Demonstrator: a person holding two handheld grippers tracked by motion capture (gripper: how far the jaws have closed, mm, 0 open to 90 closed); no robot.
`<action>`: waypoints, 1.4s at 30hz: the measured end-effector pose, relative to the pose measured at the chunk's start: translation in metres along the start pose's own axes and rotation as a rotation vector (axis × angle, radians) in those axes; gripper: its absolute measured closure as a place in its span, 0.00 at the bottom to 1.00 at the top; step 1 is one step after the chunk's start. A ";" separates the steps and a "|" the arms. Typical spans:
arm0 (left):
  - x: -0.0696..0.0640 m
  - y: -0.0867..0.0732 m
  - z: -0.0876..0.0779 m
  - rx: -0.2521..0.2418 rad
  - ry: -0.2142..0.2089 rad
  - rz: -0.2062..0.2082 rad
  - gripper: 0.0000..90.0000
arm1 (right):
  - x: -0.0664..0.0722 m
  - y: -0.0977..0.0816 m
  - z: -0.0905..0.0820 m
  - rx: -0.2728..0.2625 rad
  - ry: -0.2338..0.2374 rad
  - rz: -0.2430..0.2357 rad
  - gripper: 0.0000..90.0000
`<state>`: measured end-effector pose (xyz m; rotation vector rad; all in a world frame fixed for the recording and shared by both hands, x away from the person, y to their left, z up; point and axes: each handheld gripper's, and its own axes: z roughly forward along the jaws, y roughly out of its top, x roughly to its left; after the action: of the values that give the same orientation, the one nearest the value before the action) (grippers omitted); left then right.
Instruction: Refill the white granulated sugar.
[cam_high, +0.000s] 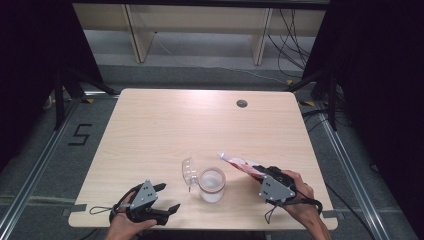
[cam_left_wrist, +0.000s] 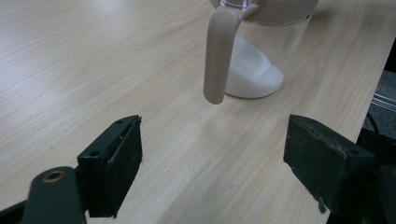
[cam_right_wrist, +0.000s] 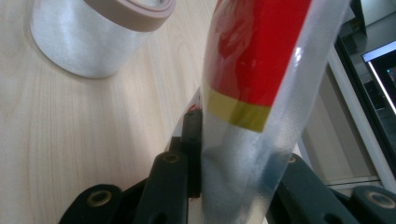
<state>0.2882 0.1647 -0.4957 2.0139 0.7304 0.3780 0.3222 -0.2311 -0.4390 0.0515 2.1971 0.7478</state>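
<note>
A light wooden table (cam_high: 165, 125) fills the middle of the high view, with a round cable hole (cam_high: 242, 103) near its far edge and pale shelving (cam_high: 200, 30) across the top of the frame. Low and centre stands a clear jar (cam_high: 212, 184) holding a white powder, its hinged lid (cam_high: 188, 173) swung open to the left. Nothing lies between the jar and either tool.

In the left gripper view the jar (cam_left_wrist: 261, 60) is cut off by the top edge, and a beige strap (cam_left_wrist: 218, 56) hanging from its rim covers part of the white heap inside. In the right gripper view the jar (cam_right_wrist: 88, 37) sits upper left, its top out of frame; the print on the packet is too close and blurred to read.

The right gripper (cam_high: 265, 176), at lower right of the high view, is clamped on the sealed end of a red-and-white plastic packet (cam_high: 240, 163), which slants up and left, its far end hanging above and right of the jar's mouth. In the right gripper view the packet (cam_right_wrist: 252, 79) rises between the pinching jaws. The left gripper (cam_high: 167, 197), at lower left, hangs released with nothing in it, jaws spread and pointing toward the jar; in its own view the left gripper (cam_left_wrist: 212, 154) frames bare tabletop just short of the jar's base.
</note>
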 end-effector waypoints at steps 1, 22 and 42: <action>0.000 0.000 0.000 0.001 0.001 -0.001 0.21 | -0.002 0.000 0.000 -0.011 0.002 -0.011 0.85; -0.002 0.000 0.000 -0.005 0.004 -0.002 0.21 | -0.013 -0.035 -0.007 -0.102 -0.035 0.351 0.85; -0.004 -0.001 0.003 -0.012 0.001 -0.005 0.21 | -0.015 -0.070 -0.020 -0.167 -0.064 0.589 0.85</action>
<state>0.2865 0.1608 -0.4974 2.0009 0.7315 0.3795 0.3325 -0.3029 -0.4559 0.6498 2.0584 1.2277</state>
